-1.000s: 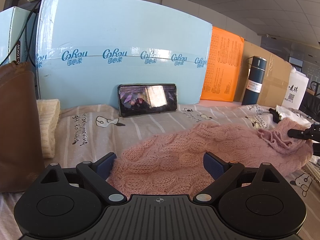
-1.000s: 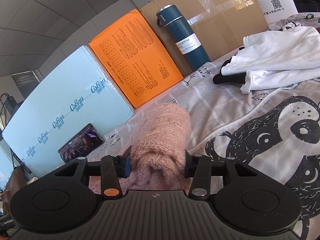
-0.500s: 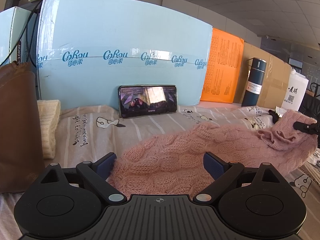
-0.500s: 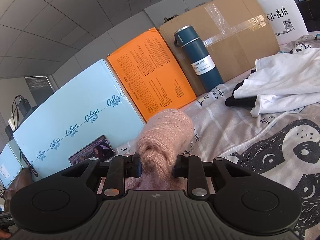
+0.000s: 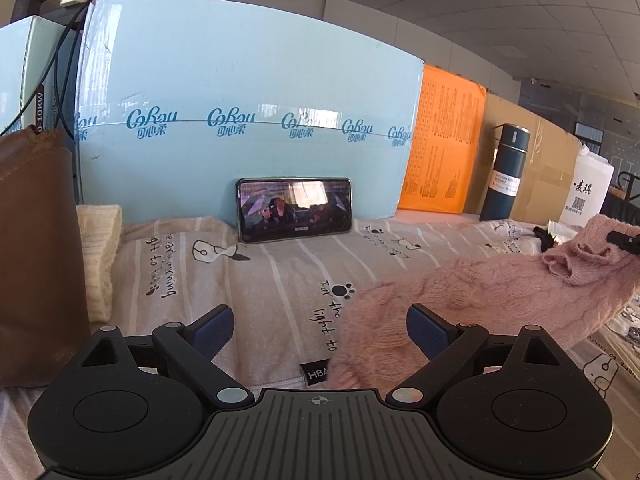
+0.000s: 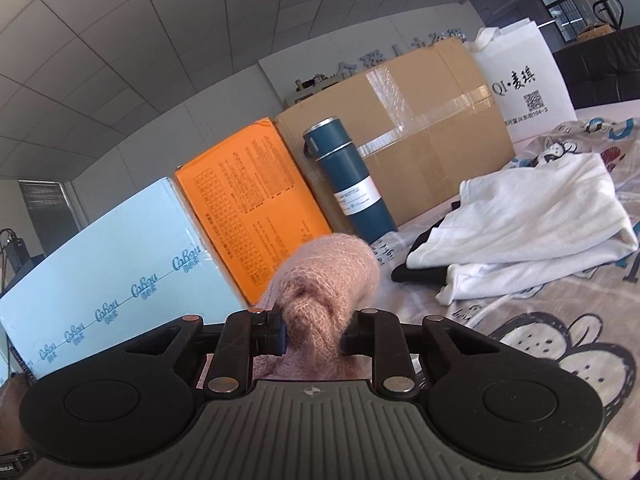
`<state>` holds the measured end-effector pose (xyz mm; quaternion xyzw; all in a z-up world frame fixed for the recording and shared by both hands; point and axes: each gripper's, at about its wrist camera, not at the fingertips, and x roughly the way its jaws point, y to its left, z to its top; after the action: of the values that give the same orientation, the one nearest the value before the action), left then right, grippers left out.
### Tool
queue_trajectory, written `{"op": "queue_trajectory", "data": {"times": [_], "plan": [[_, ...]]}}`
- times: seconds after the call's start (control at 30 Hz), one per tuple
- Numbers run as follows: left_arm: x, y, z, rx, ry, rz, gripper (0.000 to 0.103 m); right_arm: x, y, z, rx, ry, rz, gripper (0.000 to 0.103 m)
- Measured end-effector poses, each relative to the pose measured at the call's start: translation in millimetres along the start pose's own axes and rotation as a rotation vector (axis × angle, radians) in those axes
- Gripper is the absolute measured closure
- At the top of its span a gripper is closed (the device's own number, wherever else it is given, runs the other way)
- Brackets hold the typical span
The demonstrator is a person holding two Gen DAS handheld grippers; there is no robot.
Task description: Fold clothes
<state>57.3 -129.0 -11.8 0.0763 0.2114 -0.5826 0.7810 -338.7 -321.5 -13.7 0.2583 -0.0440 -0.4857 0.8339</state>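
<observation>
Right gripper [image 6: 314, 330], clamped on fuzzy pink cable-knit sweater [image 5: 472, 292], is dragging it toward three o'clock, clearing the spread-apart left gripper [image 5: 320, 326], ready for regrasping.

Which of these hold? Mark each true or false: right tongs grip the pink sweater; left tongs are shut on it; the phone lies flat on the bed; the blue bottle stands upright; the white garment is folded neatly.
1. The right tongs grip the pink sweater. True.
2. The left tongs are shut on it. False: they are open, gripping nothing.
3. The phone lies flat on the bed. False: it leans on edge against the light blue box.
4. The blue bottle stands upright. True.
5. The white garment is folded neatly. False: it lies crumpled.
</observation>
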Motion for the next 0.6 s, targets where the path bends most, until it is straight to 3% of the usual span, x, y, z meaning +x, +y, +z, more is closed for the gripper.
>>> {"op": "queue_trajectory", "data": {"times": [0.2, 0.3, 0.43, 0.6], "plan": [[4.3, -0.8, -1.7, 0.009, 0.031, 0.021, 0.008, -1.6, 7.0, 1.7, -0.122, -0.023, -0.059, 0.083], [9.1, -0.1, -3.2, 0.012, 0.067, 0.039, 0.007, -5.0, 36.2, -8.3, -0.321, -0.068, -0.043, 0.083], [14.3, 3.3, -5.4, -0.003, 0.109, 0.045, 0.004, -10.2, 73.6, -19.4, -0.514, -0.109, 0.061, 0.082], [6.8, 4.4, -3.5, -0.017, 0.069, 0.025, 0.004, -10.9, 121.7, -40.0, -0.714, -0.119, 0.185, 0.081]]}}
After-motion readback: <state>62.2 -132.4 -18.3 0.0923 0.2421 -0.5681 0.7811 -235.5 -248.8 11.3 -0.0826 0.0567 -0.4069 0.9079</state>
